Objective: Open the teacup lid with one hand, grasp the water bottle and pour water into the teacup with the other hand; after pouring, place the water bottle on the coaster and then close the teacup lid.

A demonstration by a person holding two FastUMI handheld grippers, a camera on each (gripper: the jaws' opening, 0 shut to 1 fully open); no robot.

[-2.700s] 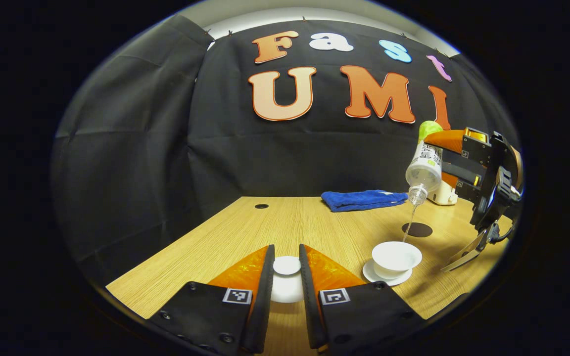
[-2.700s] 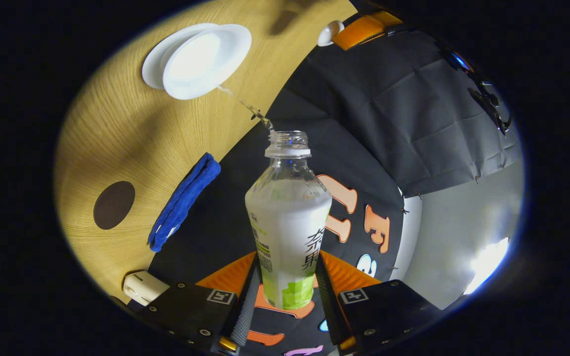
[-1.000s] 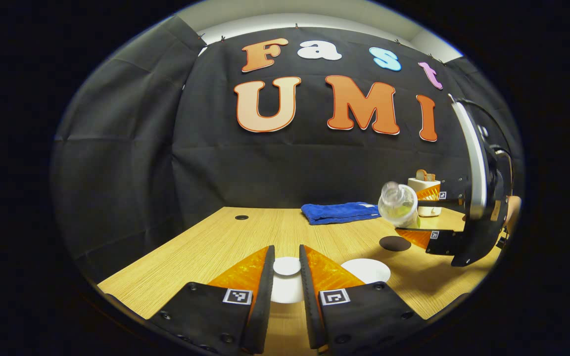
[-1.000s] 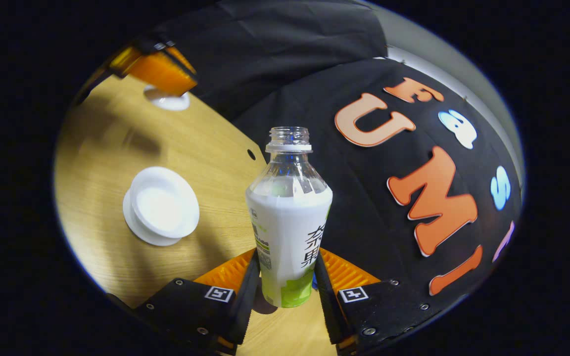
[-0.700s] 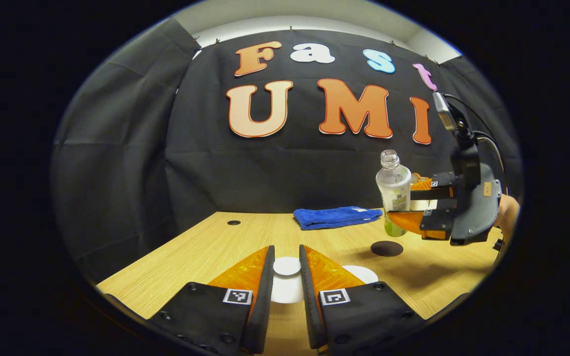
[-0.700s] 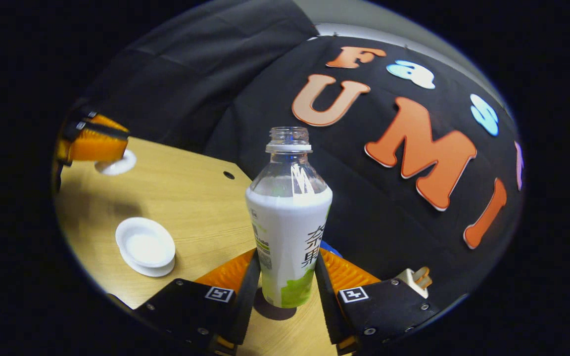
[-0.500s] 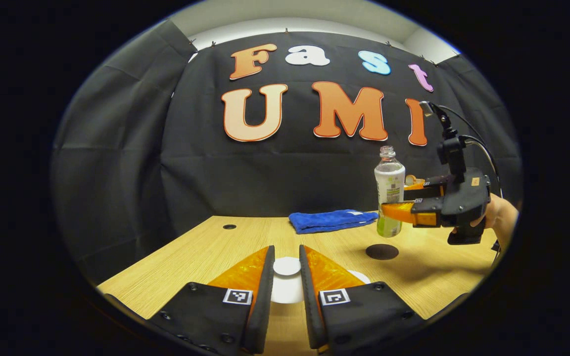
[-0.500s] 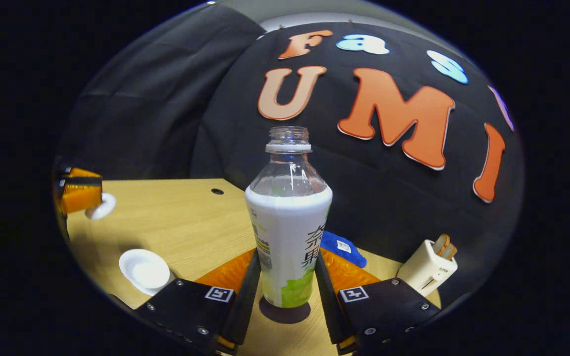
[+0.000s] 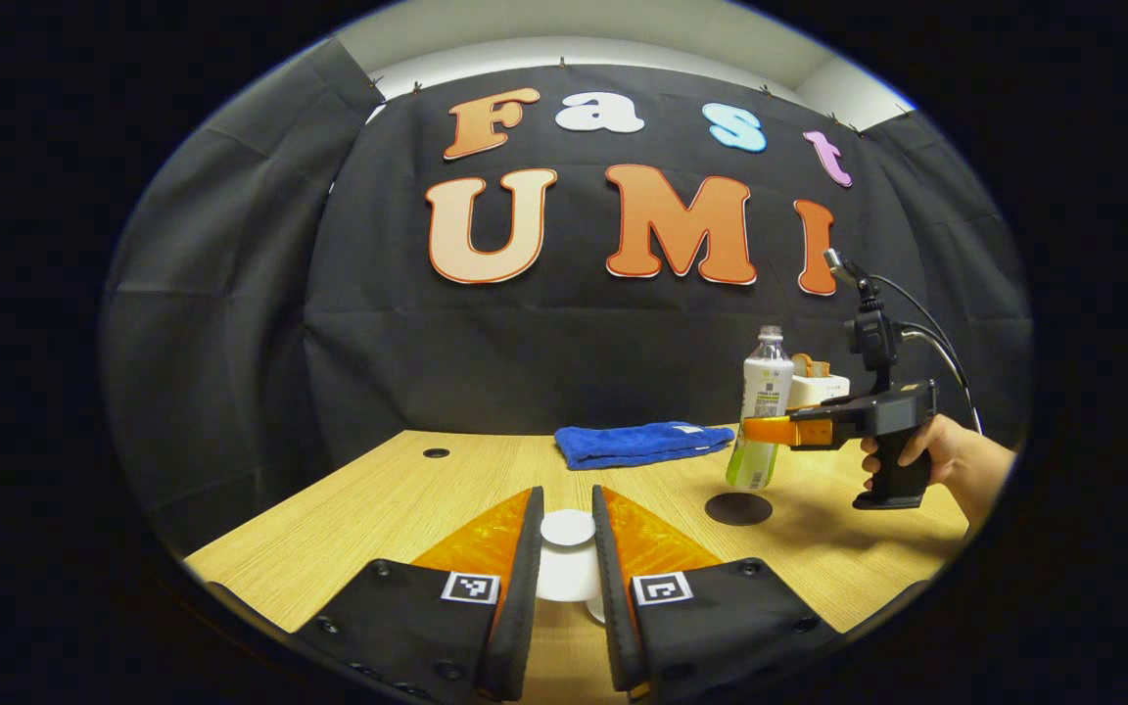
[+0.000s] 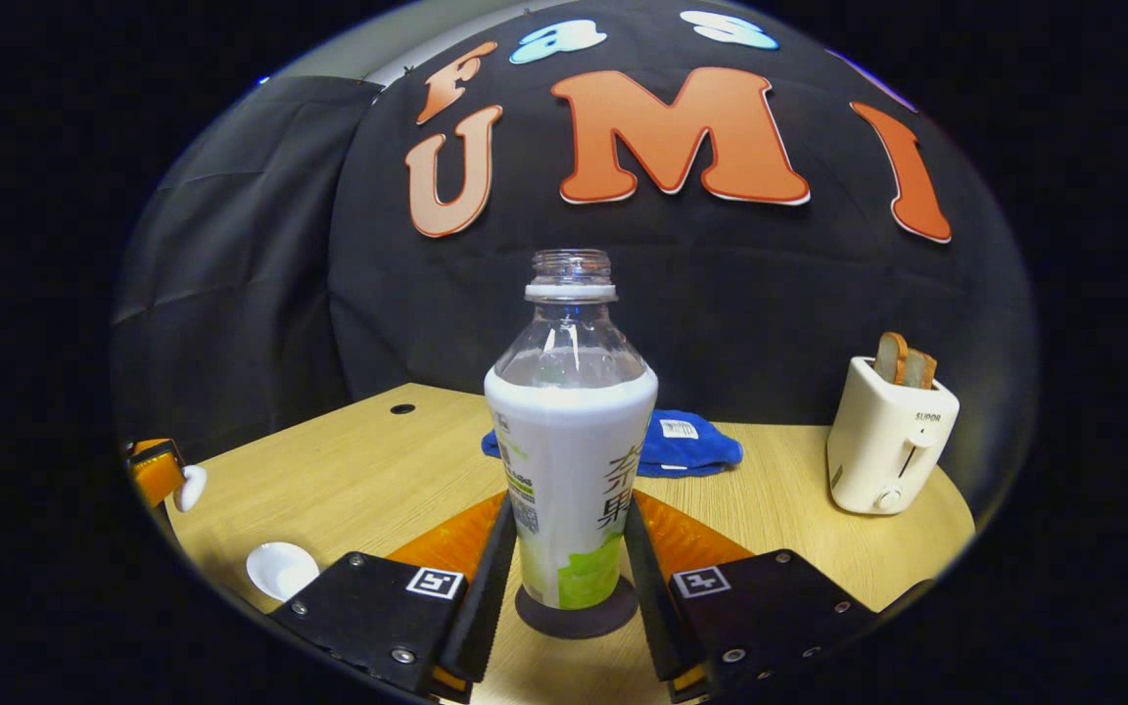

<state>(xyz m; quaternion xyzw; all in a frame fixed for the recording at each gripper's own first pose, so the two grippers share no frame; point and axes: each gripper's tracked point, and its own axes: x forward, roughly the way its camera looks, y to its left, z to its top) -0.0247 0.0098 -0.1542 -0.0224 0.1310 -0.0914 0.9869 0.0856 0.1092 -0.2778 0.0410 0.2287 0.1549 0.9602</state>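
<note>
In the right gripper view my right gripper [image 10: 570,511] is shut on the water bottle [image 10: 572,441], uncapped and upright, right over the dark round coaster [image 10: 576,617]; whether they touch, I cannot tell. The left gripper view shows the bottle [image 9: 763,411] in the right gripper [image 9: 772,429], held by a hand [image 9: 956,460], with its base at the far edge of the coaster [image 9: 738,508]. My left gripper [image 9: 567,497] is shut on the knob of the white teacup lid [image 9: 567,529], held off the table. The open white teacup [image 10: 282,568] stands on the table below the left gripper [image 10: 167,480].
A folded blue towel [image 9: 642,443] lies at the back of the wooden table [image 9: 407,499]. A white toaster [image 10: 887,441] with bread in it stands at the back right. A small round hole [image 10: 403,408] is in the tabletop near the back left.
The right gripper stopped pouring, turned the bottle upright and carried it away from the teacup down to the coaster. The left gripper kept hold of the lid and shifted only slightly.
</note>
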